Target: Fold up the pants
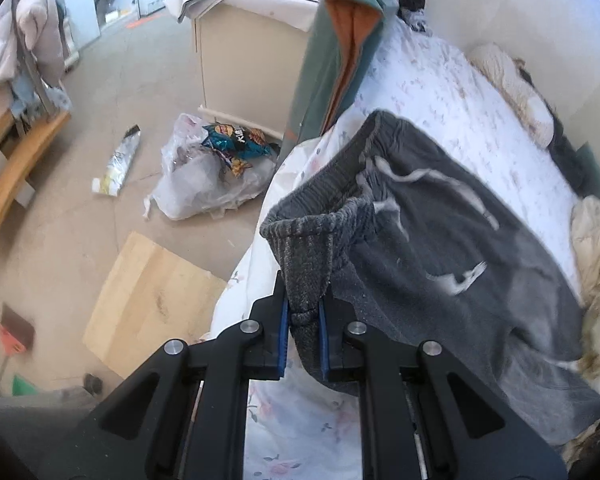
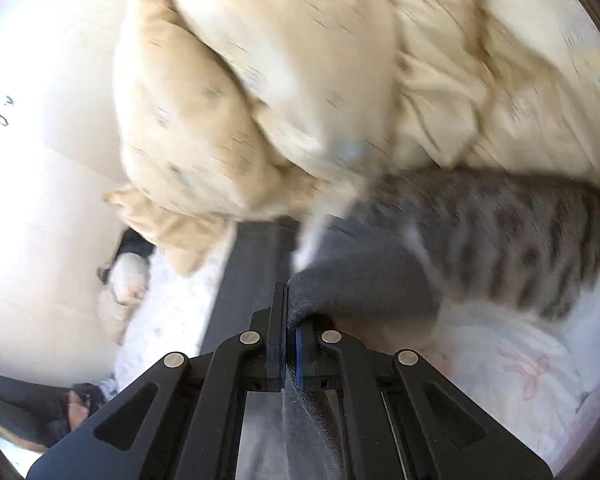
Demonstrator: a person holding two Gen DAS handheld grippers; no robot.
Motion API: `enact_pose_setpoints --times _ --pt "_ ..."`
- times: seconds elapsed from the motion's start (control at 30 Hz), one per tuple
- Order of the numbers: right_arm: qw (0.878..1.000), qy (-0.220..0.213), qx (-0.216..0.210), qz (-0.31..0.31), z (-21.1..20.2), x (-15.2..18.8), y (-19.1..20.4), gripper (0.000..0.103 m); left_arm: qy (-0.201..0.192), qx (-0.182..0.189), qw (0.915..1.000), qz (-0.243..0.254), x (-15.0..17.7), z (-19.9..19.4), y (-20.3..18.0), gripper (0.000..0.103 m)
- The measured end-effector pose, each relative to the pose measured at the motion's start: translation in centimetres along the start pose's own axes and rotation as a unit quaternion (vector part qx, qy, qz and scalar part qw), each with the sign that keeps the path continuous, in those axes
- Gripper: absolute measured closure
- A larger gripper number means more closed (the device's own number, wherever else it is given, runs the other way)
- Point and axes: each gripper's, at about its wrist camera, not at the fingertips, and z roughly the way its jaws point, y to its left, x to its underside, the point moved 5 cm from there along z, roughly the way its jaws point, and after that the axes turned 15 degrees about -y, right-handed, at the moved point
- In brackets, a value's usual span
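Dark grey sweatpants (image 1: 452, 240) with white drawstrings lie across the bed, waistband toward the bed's edge. My left gripper (image 1: 304, 312) is shut on the ribbed waistband corner and holds it lifted. In the right wrist view my right gripper (image 2: 288, 320) is shut on a fold of the same grey pants (image 2: 360, 284). A grey tabby cat (image 2: 508, 232) lies right behind that fold, touching the fabric.
The bed has a white floral sheet (image 1: 440, 92). A cream duvet (image 2: 260, 100) is piled by the cat. A green and orange garment (image 1: 340, 52) hangs at the bed's end. On the floor are a plastic rubbish bag (image 1: 208, 172), cardboard (image 1: 148, 304) and a cabinet (image 1: 252, 60).
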Motion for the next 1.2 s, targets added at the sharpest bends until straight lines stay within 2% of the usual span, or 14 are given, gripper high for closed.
enact_pose_setpoints --times 0.17,0.4,0.57,0.67,0.77,0.8,0.87,0.9,0.93,1.0,1.1,1.13,1.17,1.2 --pt "0.997 -0.011 -0.02 -0.071 2.7 -1.8 7.3 0.102 0.002 0.022 0.9994 -0.027 -3.4 0.7 -1.0 0.094" --pt "0.979 0.005 0.004 -0.202 13.2 1.7 13.9 0.102 -0.016 0.015 0.9968 0.077 -9.6 6.6 -8.3 0.093" --pt "0.957 0.04 0.039 -0.284 23.6 6.2 17.3 0.102 0.002 -0.017 0.9877 0.156 -12.2 15.2 -13.3 0.093" --pt "0.936 0.078 0.061 -0.338 29.9 10.2 18.7 0.102 0.005 -0.038 0.981 0.19 -12.4 20.1 -15.1 0.091" --pt "0.914 0.114 0.078 -0.382 33.3 13.7 18.8 0.1 -0.008 -0.044 0.9774 0.207 -12.7 22.2 -16.1 0.084" --pt "0.907 0.122 0.082 -0.394 33.3 14.2 18.4 0.097 -0.012 -0.051 0.9747 0.217 -12.8 22.2 -16.2 0.076" --pt "0.889 0.135 0.092 -0.427 33.7 14.8 17.5 0.091 -0.039 -0.064 0.969 0.235 -13.5 21.4 -16.4 0.043" --pt "0.888 0.133 0.091 -0.431 33.6 14.5 17.3 0.084 -0.051 -0.063 0.9673 0.24 -13.8 20.6 -16.3 0.022" --pt "0.89 0.124 0.083 -0.43 33.0 13.7 16.9 0.077 -0.066 -0.064 0.9653 0.244 -14.2 19.7 -16.2 0.017" --pt "0.894 0.103 0.067 -0.43 31.6 12.6 16.9 0.048 -0.105 -0.07 0.9596 0.251 -14.7 17.3 -16.3 0.017" --pt "0.893 0.082 -0.019 -0.442 28.6 13.6 18.2 0.043 -0.194 -0.026 0.9394 0.281 -13.3 12.7 -18.3 0.017" --pt "0.889 0.094 -0.04 -0.446 27.7 14.6 18.2 0.043 -0.218 -0.008 0.9278 0.303 -12.0 11.5 -19.4 0.017" --pt "0.884 0.123 -0.067 -0.446 26.5 16.4 17.7 0.043 -0.224 0.014 0.9225 0.314 -10.8 11.1 -20.2 0.017" --pt "0.88 0.147 -0.085 -0.443 25.7 17.9 17.1 0.043 -0.22 0.038 0.9224 0.315 -9.9 11.1 -20.7 0.017"
